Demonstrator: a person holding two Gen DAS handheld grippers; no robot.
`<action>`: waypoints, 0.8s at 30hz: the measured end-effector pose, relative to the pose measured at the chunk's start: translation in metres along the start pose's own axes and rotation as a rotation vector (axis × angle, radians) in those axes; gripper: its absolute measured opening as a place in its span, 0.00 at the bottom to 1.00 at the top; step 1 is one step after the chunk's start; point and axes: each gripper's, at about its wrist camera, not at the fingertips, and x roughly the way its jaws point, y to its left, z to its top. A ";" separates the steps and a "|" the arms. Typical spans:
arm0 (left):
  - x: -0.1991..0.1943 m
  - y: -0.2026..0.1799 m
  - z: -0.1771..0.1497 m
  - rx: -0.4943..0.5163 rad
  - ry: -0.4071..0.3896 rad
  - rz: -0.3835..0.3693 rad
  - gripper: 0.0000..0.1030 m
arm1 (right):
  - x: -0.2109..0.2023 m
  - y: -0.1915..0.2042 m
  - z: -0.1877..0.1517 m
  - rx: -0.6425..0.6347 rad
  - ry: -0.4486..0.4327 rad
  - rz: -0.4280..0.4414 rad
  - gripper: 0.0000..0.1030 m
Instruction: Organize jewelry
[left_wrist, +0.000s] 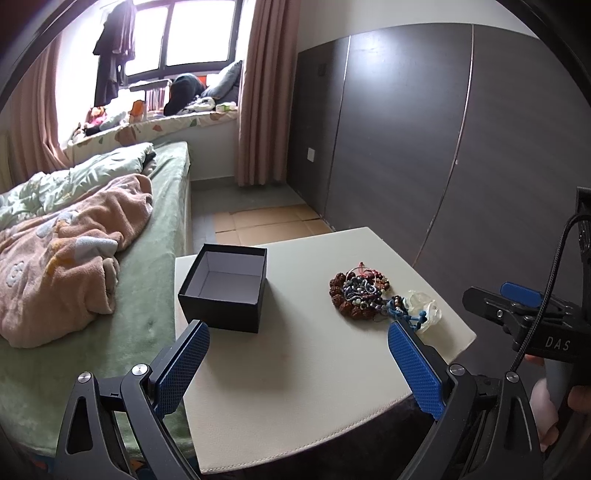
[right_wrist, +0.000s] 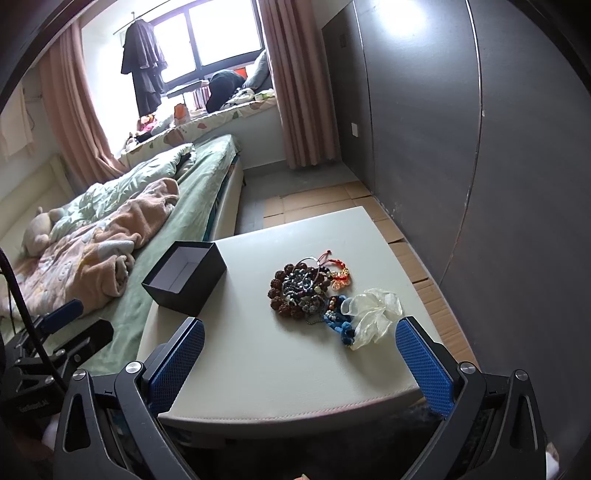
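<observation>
Both tongs (left_wrist: 298, 341) (right_wrist: 300, 339) gape empty over table (left_wrist: 295, 387); box (left_wrist: 225, 288) left of jewelry (left_wrist: 360, 291).

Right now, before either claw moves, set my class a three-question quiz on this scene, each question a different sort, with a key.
1. True or false: the box is empty.
2. Which lies nearest the clear bag: A) the box, B) the blue cord, C) the blanket?
3. Fill in: the beads lie in a heap on the white ____.

Key: 1 true. 2 B. 3 table. Left claw and right claw are open, holding nothing.
</observation>
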 end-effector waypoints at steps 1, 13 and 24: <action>0.000 0.000 0.000 0.002 0.001 -0.001 0.95 | 0.000 -0.001 0.000 0.003 0.001 -0.002 1.00; 0.008 -0.001 0.001 -0.009 0.025 -0.008 0.95 | 0.000 -0.007 0.000 0.042 -0.002 -0.021 1.00; 0.037 -0.003 0.010 -0.079 0.067 -0.032 0.95 | 0.022 -0.044 0.002 0.203 0.080 -0.038 0.99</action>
